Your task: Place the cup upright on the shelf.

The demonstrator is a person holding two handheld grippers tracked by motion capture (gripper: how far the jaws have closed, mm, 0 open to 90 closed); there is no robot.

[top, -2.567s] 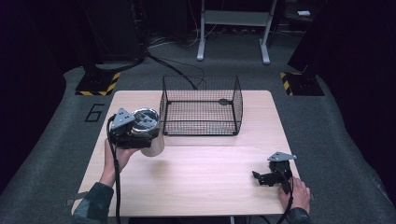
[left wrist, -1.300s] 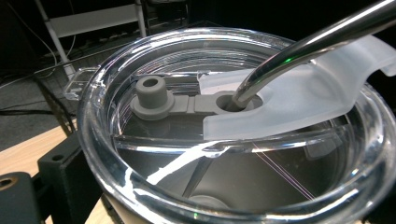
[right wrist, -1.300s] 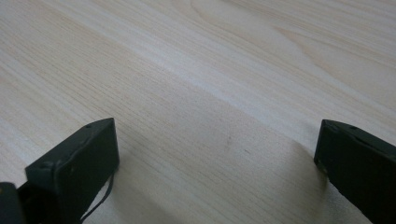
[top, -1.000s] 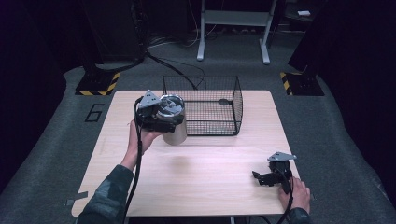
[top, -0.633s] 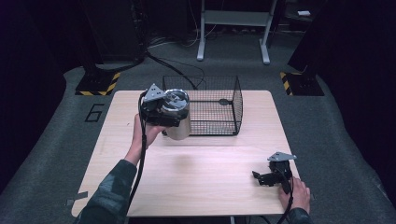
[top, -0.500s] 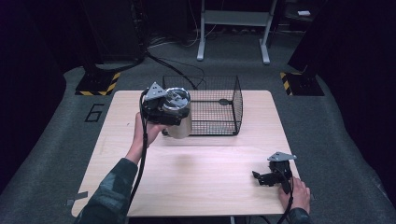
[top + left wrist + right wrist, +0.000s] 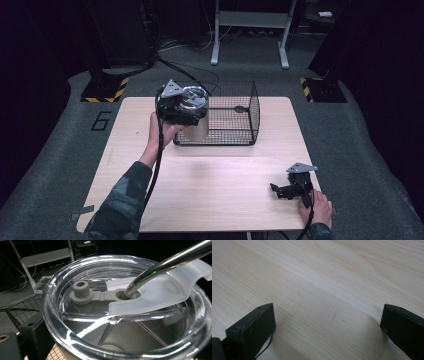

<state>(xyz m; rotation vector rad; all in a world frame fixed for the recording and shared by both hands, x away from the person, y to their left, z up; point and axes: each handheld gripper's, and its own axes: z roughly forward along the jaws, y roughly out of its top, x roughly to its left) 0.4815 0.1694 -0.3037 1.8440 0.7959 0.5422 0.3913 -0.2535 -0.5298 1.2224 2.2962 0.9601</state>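
Left gripper (image 7: 187, 111) is raised above the table (image 7: 200, 190) at the near-left corner of the wire basket (image 7: 235, 107), clamped on a steel tumbler (image 7: 197, 127); the tumbler hangs upright, its lower body just in front of the basket's near-left wall, its top level with the basket rim. In the left gripper view the tumbler's clear lid (image 7: 125, 315) sits very close to the camera: a grey stopper (image 7: 81, 290) on a tab lies in the lid's recess, and a metal straw (image 7: 165, 265) passes down through a frosted flap (image 7: 160, 295) at the lid's middle, leaning up to the right. One black jaw shows at the lower left of that view, pressed to the tumbler's side. Basket stands at the far middle of the table, open at the top. Right gripper (image 7: 280, 190) rests low on the table at the near-right corner, well apart from the tumbler; in its own view the jaws stand wide apart with bare wood grain between them.
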